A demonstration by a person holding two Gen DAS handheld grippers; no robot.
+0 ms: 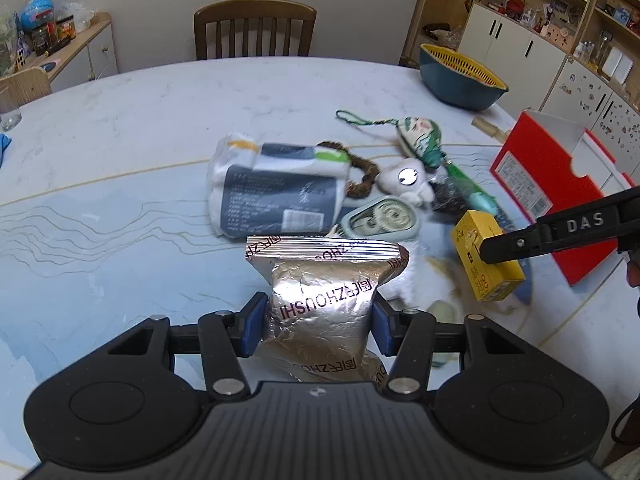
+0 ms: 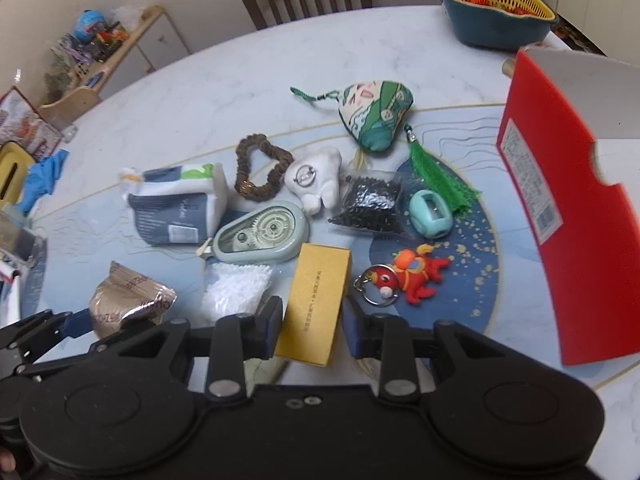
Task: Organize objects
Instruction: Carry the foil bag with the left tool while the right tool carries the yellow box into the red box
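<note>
Foil snack pouch point(image 1: 324, 300) sat pinched mid-body in left gripper point(image 1: 320, 322), just above table point(image 1: 120, 140); light, crinkly, prob. slippery, so grip below the seal; right gripper point(image 2: 312, 330) had closed on stiff yellow carton point(image 2: 316, 304), likely light.

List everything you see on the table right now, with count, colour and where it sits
foil packet: 1, silver, in left gripper
yellow box: 1, yellow, in right gripper
tissue pack: 1, white and navy, left of pile
tape dispenser: 1, pale green, centre
bead bracelet: 1, brown, behind dispenser
tooth plush: 1, white, centre
black bead bag: 1, black, right of plush
sachet: 1, green, far side
red keychain: 1, red, near right
red box: 1, red, right edge
basket: 1, yellow and blue, far right
left gripper: 1, black, shut
right gripper: 1, black, shut
</note>
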